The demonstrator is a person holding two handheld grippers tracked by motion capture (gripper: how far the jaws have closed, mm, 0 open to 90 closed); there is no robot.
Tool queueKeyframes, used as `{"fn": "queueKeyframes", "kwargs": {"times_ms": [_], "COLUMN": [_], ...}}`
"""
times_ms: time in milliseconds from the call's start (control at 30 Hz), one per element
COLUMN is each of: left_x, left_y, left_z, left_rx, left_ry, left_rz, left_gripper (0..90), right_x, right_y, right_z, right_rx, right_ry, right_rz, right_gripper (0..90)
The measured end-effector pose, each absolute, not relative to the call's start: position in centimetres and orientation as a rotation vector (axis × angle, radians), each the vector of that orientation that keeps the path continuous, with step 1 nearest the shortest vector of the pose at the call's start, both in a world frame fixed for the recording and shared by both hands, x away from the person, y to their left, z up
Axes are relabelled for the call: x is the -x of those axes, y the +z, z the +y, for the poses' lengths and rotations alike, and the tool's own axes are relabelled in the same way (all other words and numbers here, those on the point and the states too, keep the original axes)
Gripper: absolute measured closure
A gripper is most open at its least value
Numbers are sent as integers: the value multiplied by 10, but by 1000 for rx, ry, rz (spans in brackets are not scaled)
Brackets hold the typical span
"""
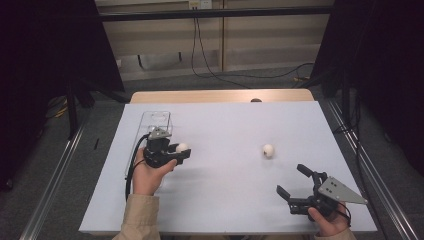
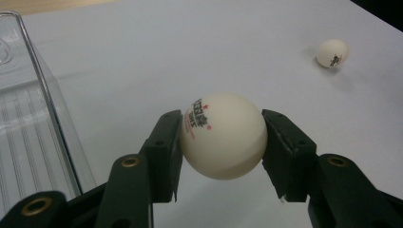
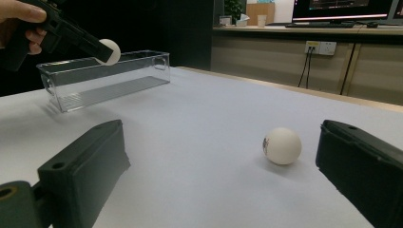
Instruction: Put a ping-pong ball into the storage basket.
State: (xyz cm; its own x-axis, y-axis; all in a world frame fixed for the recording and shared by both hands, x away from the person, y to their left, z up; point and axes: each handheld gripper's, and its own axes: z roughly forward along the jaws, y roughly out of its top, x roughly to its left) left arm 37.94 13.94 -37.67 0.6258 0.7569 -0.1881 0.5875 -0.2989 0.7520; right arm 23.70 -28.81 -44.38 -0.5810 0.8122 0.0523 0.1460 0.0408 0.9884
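The left gripper (image 1: 176,152) holds a white ball (image 1: 182,147) clamped between its two black jaws, one pad pressed against each side of it. In the left gripper view the held ball (image 2: 223,135) sits right at the tips of the jaws, its red and black print turned toward the upper left, and most of its round face stands clear above and below the pads. It hangs above the white counter (image 1: 235,130), not touching it. Just beside this gripper, on its left, lies a clear plastic tray (image 1: 152,125), long and narrow, with ribbed bottom and upright walls; in the right gripper view the ball (image 3: 110,51) shows in front of the tray's (image 3: 107,78) rim, though whether it is over the tray or beside it cannot be told from there.

A second ball (image 1: 268,150) rests on the counter, well apart from the first, toward the right half. The right gripper (image 1: 296,181) is held low near the front edge of the counter with its jaws wide apart and nothing between them. In the right gripper view that second ball (image 3: 282,146) lies ahead of the jaws, closer to the right-hand one, beyond their tips and touching neither.
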Motion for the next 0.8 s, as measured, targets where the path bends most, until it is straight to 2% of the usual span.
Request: {"fn": "queueKeyframes", "kwargs": {"times_ms": [800], "left_x": [-380], "left_y": [-374], "left_z": [150], "left_rx": [-2004], "left_ry": [285], "left_rz": [1063], "left_gripper": [511], "right_x": [-237], "right_y": [-444], "right_z": [-287], "right_rx": [-966], "right_ry": [1586], "right_rz": [1779], "right_gripper": [22]}}
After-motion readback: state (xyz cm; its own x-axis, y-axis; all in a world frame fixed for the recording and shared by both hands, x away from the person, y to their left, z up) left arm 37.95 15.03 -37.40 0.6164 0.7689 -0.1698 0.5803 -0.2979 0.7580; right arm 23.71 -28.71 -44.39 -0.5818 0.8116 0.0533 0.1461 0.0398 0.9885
